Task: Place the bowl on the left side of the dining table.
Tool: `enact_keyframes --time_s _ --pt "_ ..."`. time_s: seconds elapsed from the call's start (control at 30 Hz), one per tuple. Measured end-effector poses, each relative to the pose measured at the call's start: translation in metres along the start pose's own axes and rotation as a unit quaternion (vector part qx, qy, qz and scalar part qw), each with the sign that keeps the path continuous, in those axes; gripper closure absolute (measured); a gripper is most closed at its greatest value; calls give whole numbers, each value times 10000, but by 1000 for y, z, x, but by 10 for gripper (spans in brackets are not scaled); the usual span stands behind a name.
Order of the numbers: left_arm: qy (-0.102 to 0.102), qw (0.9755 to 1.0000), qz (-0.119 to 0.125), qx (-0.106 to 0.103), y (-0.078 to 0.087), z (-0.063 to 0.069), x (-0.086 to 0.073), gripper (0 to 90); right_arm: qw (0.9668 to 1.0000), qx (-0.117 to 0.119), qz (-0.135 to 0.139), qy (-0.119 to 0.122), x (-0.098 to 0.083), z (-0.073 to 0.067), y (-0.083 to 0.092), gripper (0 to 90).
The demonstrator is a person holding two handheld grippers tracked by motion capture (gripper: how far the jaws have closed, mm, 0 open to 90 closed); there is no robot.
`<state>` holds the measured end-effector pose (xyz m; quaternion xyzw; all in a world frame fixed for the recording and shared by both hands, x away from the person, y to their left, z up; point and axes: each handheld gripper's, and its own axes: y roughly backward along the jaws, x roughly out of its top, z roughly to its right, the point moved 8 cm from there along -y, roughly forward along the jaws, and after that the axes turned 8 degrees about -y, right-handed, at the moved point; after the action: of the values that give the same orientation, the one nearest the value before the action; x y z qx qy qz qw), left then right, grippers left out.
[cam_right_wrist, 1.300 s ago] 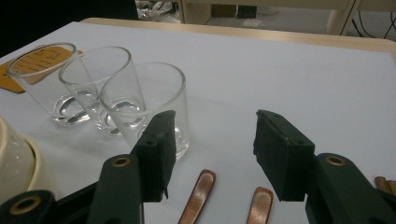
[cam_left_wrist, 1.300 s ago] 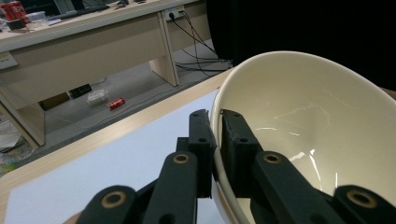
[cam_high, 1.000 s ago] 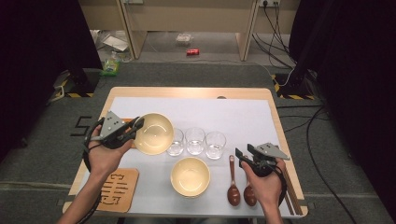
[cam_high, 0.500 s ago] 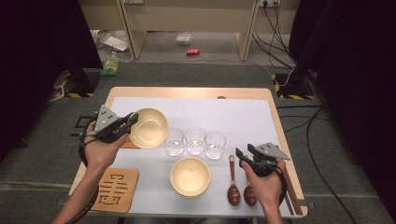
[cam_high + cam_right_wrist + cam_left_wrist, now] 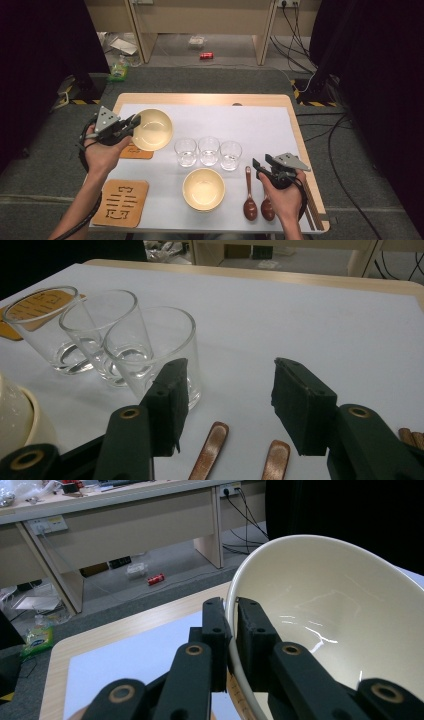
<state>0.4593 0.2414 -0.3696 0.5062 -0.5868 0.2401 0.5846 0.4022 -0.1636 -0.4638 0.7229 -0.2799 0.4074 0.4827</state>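
Observation:
My left gripper point(image 5: 131, 122) is shut on the rim of a cream bowl point(image 5: 152, 130), which it holds tilted above the table's left side. In the left gripper view the two pads point(image 5: 216, 625) pinch the bowl's wall point(image 5: 325, 605). A second cream bowl point(image 5: 203, 188) rests on the white mat near the front. My right gripper point(image 5: 260, 167) stands open and holds nothing, just above the handles of two brown spoons point(image 5: 249, 200). In the right gripper view the right gripper point(image 5: 227, 390) points toward the nearest glass point(image 5: 155, 350).
Three clear glasses point(image 5: 209, 150) stand in a row mid-table. One wooden coaster point(image 5: 120, 202) lies at the front left, and another coaster point(image 5: 136, 151) lies below the held bowl. Chopsticks point(image 5: 312, 200) lie along the right edge. The white mat point(image 5: 250, 120) covers most of the table.
My left gripper has carried the bowl leftward and a little farther back, away from the glasses. The right gripper has stayed where it was.

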Motion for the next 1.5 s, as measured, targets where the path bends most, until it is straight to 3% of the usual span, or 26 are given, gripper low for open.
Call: enact_keyframes --time_s 1.0,1.5 --pt "327 9989 -190 286 -23 -35 -13 825 10000 6 -26 -19 -2 0 -2 487" --pt "554 9959 -525 480 -39 -56 -37 825 10000 4 -37 -18 -2 1 -3 487"
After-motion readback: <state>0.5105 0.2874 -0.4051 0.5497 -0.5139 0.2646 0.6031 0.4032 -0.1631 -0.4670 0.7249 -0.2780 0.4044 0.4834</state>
